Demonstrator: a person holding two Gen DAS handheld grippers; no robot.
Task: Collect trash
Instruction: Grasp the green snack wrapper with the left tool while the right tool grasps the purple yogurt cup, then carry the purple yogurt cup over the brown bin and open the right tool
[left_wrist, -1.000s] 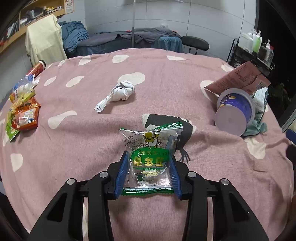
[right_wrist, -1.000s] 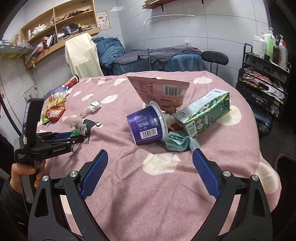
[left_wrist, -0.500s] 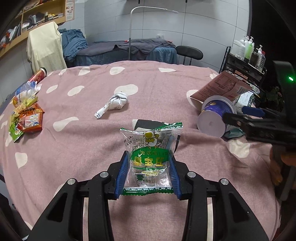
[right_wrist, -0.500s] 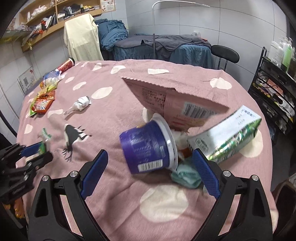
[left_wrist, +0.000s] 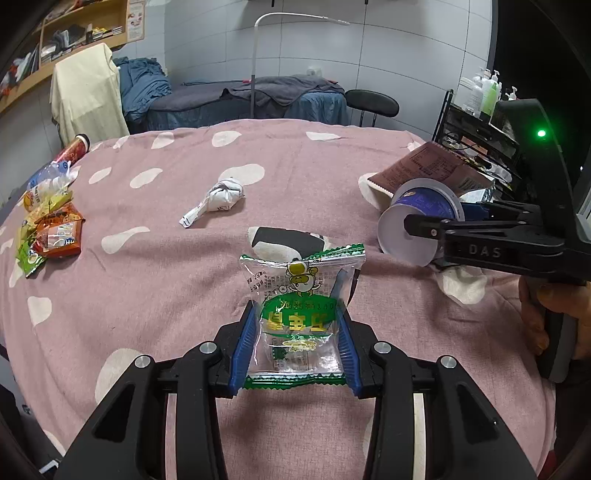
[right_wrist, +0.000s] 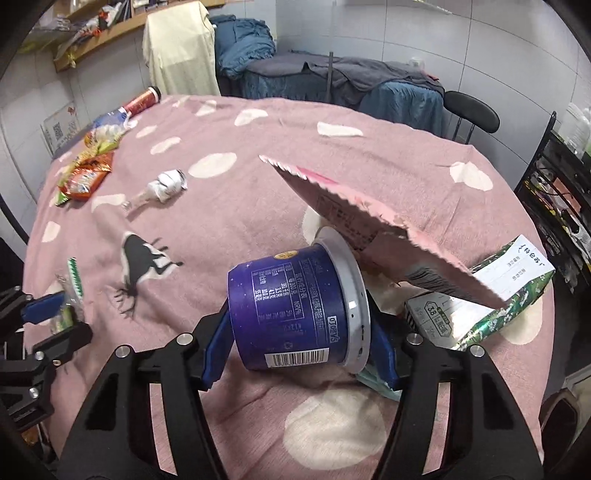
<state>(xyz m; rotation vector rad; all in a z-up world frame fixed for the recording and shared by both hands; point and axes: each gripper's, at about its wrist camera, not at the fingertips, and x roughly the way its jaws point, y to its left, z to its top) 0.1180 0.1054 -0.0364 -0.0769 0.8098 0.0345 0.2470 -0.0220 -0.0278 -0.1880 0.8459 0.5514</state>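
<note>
I see a big round table (left_wrist: 207, 177) with a pink spotted cloth on it. On its right side lies a pile of trash: a pink snack bag (right_wrist: 354, 218) with its torn end up, a green and white drink carton (right_wrist: 491, 299) on its side under the bag, and a blue cup (right_wrist: 295, 314) tipped over in front of them. I cannot see inside the cup, the bag or the carton.

My right tongs (right_wrist: 299, 350) are closed part way on the blue cup. One blue pad presses its bottom end and the other pad presses its white rim.

My left tongs (left_wrist: 295, 343) are nearly shut and pinch a small green and clear wrapper (left_wrist: 301, 314). It stands up between the blue pads, above the near part of the table.

Farther off, a crumpled white paper (left_wrist: 218, 199) lies near the middle. More snack wrappers (left_wrist: 51, 232) and a red can (left_wrist: 74, 147) lie at the far left edge.
</note>
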